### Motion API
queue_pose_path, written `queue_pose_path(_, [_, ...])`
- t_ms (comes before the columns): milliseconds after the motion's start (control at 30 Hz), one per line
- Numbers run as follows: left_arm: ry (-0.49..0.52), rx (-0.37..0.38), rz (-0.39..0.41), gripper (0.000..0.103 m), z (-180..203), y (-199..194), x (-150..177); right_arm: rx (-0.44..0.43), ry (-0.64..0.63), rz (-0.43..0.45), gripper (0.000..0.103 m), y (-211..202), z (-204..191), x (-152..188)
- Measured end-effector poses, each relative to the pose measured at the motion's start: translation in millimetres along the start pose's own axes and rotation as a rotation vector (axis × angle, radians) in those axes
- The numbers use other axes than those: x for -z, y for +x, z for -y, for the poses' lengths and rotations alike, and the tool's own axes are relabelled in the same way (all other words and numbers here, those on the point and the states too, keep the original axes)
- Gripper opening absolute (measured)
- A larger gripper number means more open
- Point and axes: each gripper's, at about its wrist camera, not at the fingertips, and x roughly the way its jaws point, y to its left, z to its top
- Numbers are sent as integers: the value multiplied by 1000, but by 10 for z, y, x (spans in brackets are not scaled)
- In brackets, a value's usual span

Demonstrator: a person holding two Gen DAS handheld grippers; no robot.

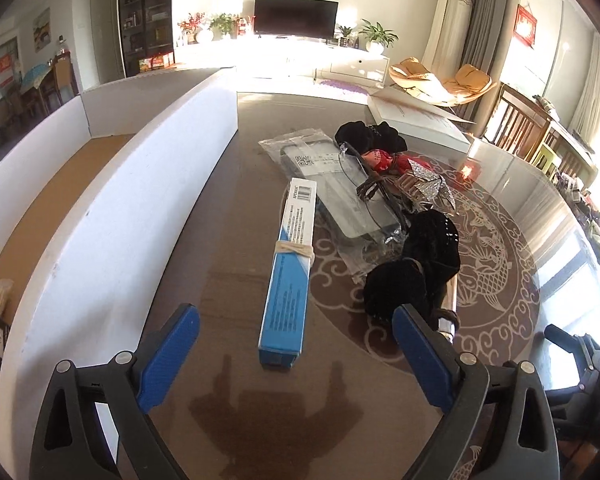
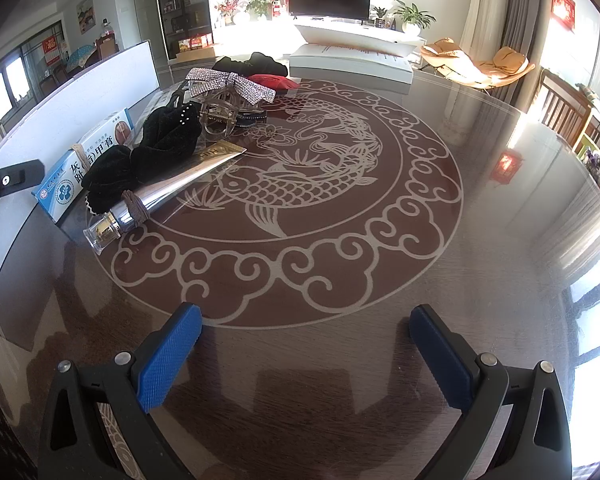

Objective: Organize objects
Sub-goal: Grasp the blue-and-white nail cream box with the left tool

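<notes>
1. Currently both grippers are released, nothing between the pads. Left gripper (image 1: 296, 354) hangs over the near end of the long blue-and-white carton (image 1: 287, 268); right gripper (image 2: 306, 354) is above bare table.
2. Carton: one, slim, rectangular, blue panels on white, barcode at the far end, printed text along the side, one tan rubber band around its middle. It lies flat on the glass-topped table (image 2: 480, 240), lengthwise away from the left camera, just beside the wall of the white tray.
3. White tray (image 1: 112, 200): one, long, low white walls, brown cardboard floor. It sits left of the carton. A few pale sticks and a dark printed item show in its near corner; can't identify them.
4. Clutter pile right of the carton, items touching or overlapping:
   - clear plastic bag (image 1: 300, 148) with a QR label, one, holding a flat dark item
   - black velvet scrunchies, two close together near the grippers (image 2: 156, 152), plus one more black fabric item at the far end (image 1: 366, 136)
   - silver rhinestone bow (image 2: 232, 84), one
   - red fabric item (image 2: 270, 80), one
   - clear claw hair clip (image 2: 220, 118), one
   - silver tube (image 2: 172, 190) with clear cap and a band around its neck, one
5. White flat box (image 2: 352, 64): one, at the table's far edge, apart from the pile.
6. Table pattern: one carp medallion with a cloud border.
</notes>
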Motion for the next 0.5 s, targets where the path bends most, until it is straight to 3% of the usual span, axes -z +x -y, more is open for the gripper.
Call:
queue_pose_path(67, [11, -6, -43, 83, 19, 190, -105, 0, 0, 0, 103, -3, 0, 1])
queue_pose_path(133, [26, -15, -73, 60, 22, 344, -148, 0, 0, 0, 103, -2, 0, 0])
queue_pose_path(167, [37, -21, -91, 28, 26, 399, -140, 0, 0, 0, 103, -4, 1, 2])
queue_pose_path(200, [46, -31, -98, 22, 23, 416, -113, 0, 0, 0, 103, -2, 1, 1])
queue_pose_path(300, [39, -3, -91, 22, 15, 264, 74, 0, 0, 0, 103, -3, 1, 1])
queue_pose_path(500, [-84, 209, -122, 24, -122, -187, 708, 0, 1, 0, 103, -4, 2, 2])
